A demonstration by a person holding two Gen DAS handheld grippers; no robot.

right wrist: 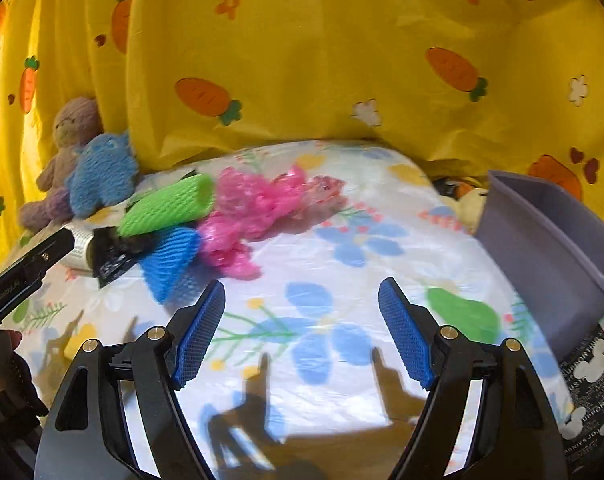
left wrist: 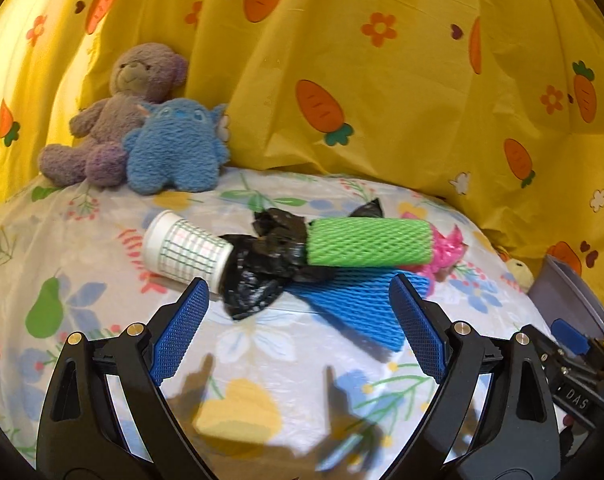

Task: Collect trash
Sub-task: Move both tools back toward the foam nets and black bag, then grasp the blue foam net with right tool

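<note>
A pile of trash lies on the floral sheet: a white paper cup [left wrist: 182,249] on its side, a crumpled black plastic bag [left wrist: 262,264], a green foam net sleeve [left wrist: 368,242], a blue foam net [left wrist: 354,306] and pink plastic wrap [left wrist: 448,250]. My left gripper [left wrist: 298,300] is open, just short of the black bag and the blue net. In the right wrist view the green sleeve [right wrist: 168,204], blue net [right wrist: 170,264] and pink wrap [right wrist: 254,208] lie left of centre. My right gripper [right wrist: 302,300] is open and empty over bare sheet.
A grey-purple bin [right wrist: 550,232] stands at the right, also seen in the left wrist view [left wrist: 570,296]. A purple teddy [left wrist: 114,112] and a blue plush [left wrist: 178,144] sit at the back left against the yellow carrot-print cloth [left wrist: 382,80]. A small yellow toy [right wrist: 472,204] lies by the bin.
</note>
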